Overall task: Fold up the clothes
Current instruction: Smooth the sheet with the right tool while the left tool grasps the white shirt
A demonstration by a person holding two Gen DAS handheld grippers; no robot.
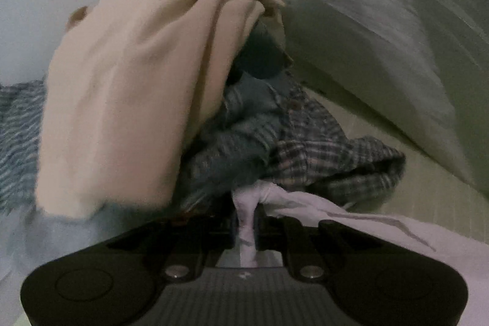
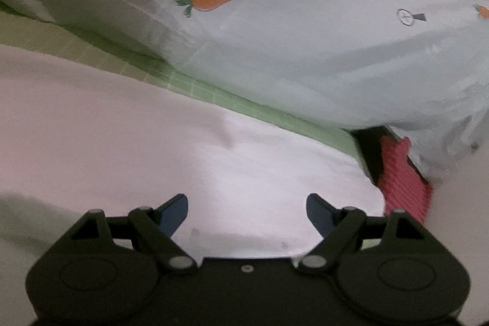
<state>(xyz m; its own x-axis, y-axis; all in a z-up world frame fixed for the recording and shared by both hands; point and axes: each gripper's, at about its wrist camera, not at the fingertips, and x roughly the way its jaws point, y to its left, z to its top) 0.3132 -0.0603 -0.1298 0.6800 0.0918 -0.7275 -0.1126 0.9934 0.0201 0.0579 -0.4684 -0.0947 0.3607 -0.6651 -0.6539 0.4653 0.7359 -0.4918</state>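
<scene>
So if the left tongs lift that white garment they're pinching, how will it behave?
Probably floppy: the white garment bunches into a thin twist inside the left tongs. Likely light, draping flat elsewhere. It may drag the plaid shirt lying on it.

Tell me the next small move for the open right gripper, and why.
Probably lower the right gripper onto the white garment and pinch it. Its jaws stand wide apart just over that cloth, while the left gripper already clamps a bunched part of it.
</scene>
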